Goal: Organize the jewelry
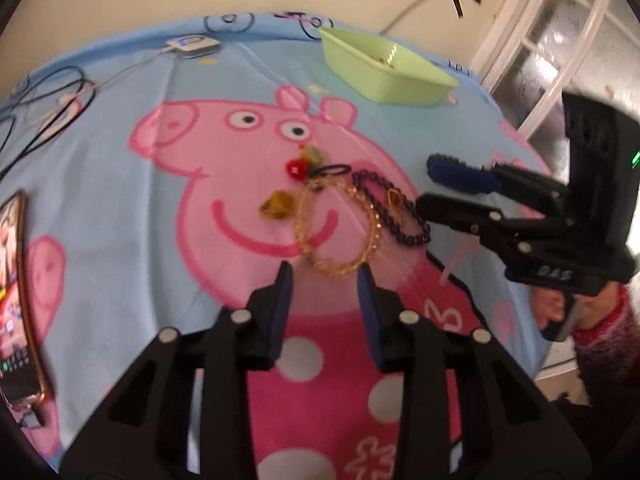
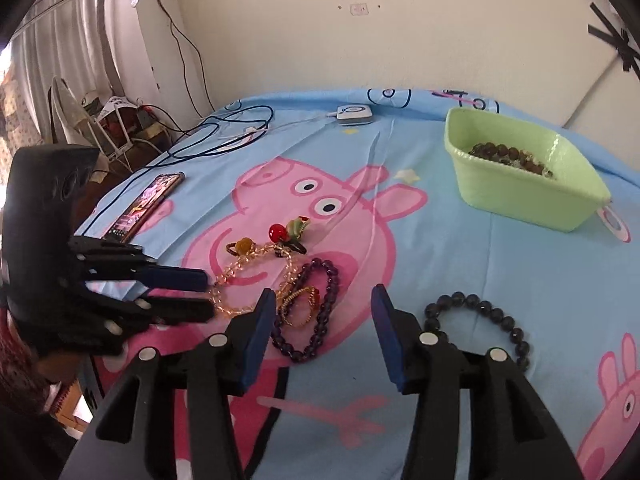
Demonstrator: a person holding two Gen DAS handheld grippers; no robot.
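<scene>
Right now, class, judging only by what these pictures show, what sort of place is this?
Probably a bedroom at home: a blue cartoon-pig bedsheet covers the surface, a smartphone lies charging on it, and pale curtains hang beside a painted wall.

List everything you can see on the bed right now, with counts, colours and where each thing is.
Basin: one, light green, far right, beads inside.
Amber bead necklace: one, golden, centre, at left gripper's tips.
Purple bead bracelet: one, beside it.
Gold ring: one, on that bracelet.
Dark bead bracelet: one, apart, right.
Cherry hair tie: one, red-green, behind.
Phone: one, left.
Left gripper: open.
Right gripper: open.
</scene>
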